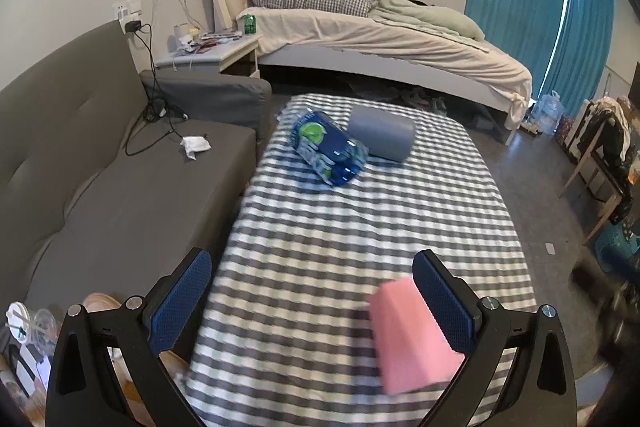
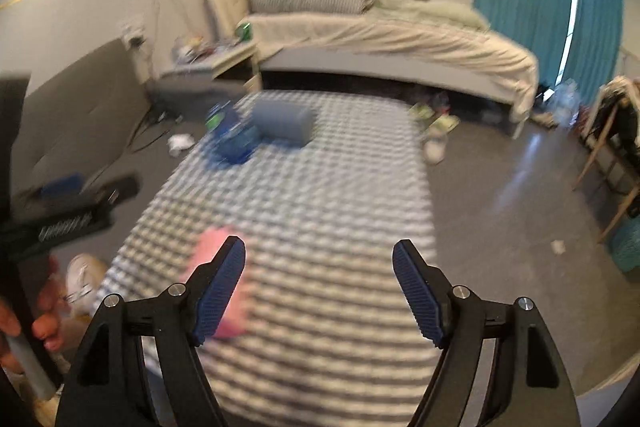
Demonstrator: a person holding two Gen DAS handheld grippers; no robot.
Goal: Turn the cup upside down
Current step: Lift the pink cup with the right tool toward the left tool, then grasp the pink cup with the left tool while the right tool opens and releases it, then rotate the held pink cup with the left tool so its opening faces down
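Note:
A pink cup stands on the grey-and-white checked tablecloth near the table's front edge, narrow end up. My left gripper is open above the cloth, and the cup sits just inside its right finger. In the blurred right wrist view the cup shows partly behind the left finger of my right gripper, which is open and empty. The left gripper also shows there at the far left.
A blue snack bag and a grey cylinder lie at the table's far end. A grey sofa runs along the left. A bed and nightstand stand behind, chairs at the right.

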